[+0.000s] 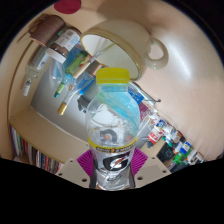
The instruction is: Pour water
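Holding a clear bottle (110,125) upright between the jaws, which were closed on its lower body.

Its yellow cap (112,75) was on, and a white bowl (112,50) sat beyond on the worktop (40,130); pouring well probably meant uncapping first, then tipping slowly with the mouth over the bowl's middle.

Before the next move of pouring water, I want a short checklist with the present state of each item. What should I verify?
1. Bottle is between the tongs: ok.
2. Both pads press on the bottle: ok, it appears lifted and tilted.
3. Yellow cap is off: not ok, it seems still on.
4. Water is in the bottle: cannot tell.
5. White cup beyond the bottle is ready to receive: ok, its opening is visible.
6. Bottle mouth is over the cup: cannot tell.
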Motion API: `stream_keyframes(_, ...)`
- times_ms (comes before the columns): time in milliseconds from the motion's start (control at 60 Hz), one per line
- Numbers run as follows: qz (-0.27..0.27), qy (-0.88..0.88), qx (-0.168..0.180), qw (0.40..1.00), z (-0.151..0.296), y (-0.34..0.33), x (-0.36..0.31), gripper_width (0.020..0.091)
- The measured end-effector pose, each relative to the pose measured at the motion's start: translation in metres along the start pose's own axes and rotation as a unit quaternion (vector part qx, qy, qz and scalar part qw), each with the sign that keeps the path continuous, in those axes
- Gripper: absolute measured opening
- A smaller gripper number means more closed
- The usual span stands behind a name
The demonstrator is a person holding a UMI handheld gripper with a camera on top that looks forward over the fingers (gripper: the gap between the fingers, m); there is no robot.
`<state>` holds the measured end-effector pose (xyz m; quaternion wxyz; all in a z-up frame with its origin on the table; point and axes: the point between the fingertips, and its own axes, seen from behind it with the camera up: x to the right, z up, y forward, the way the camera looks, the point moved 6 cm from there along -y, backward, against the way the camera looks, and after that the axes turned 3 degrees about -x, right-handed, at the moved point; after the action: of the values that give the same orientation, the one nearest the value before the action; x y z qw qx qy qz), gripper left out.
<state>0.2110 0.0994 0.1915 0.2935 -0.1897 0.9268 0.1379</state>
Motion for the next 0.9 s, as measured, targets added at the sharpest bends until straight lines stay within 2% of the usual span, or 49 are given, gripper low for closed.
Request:
stream_keyframes(150, -0.022, -0.014, 0.001, 1.000, 0.009, -0.003, -0.001, 0.0448)
stream_keyframes(200, -0.046, -0.054, -0.015, 0.997, 0.002, -0.001, 0.000, 0.0445)
stream_keyframes(267, -0.071, -0.161, -0.054, 0.983, -0.022, 0.003, -0.008, 0.0445)
stream_keyframes(350, -0.084, -0.330, -0.102, 0.935, -0.059, -0.009, -0.040, 0.0446)
stream_keyframes(450, -0.069, -0.555, -0.101, 0.823, -0.091, -0.013, -0.121, 0.0450)
stream_keyframes(500, -0.063, -0.660, -0.064, 0.746, -0.108, -0.016, -0.166, 0.0450)
stream_keyframes(550, -0.045, -0.744, -0.023, 0.666, -0.099, -0.030, -0.216, 0.0450)
stream_keyframes(600, -0.059, -0.802, 0.035, 0.593, -0.099, -0.034, -0.249, 0.0450)
stream_keyframes(683, -0.084, -0.874, 0.123, 0.463, -0.061, -0.053, -0.288, 0.0451)
stream_keyframes(750, -0.130, -0.896, 0.182, 0.384, -0.003, -0.072, -0.294, 0.0456)
stream_keyframes(783, -0.153, -0.900, 0.197, 0.358, 0.044, -0.083, -0.291, 0.0461)
stream_keyframes(833, -0.212, -0.891, 0.210, 0.343, 0.088, -0.094, -0.265, 0.0470)
stream_keyframes(900, -0.260, -0.879, 0.205, 0.342, 0.147, -0.108, -0.233, 0.0471)
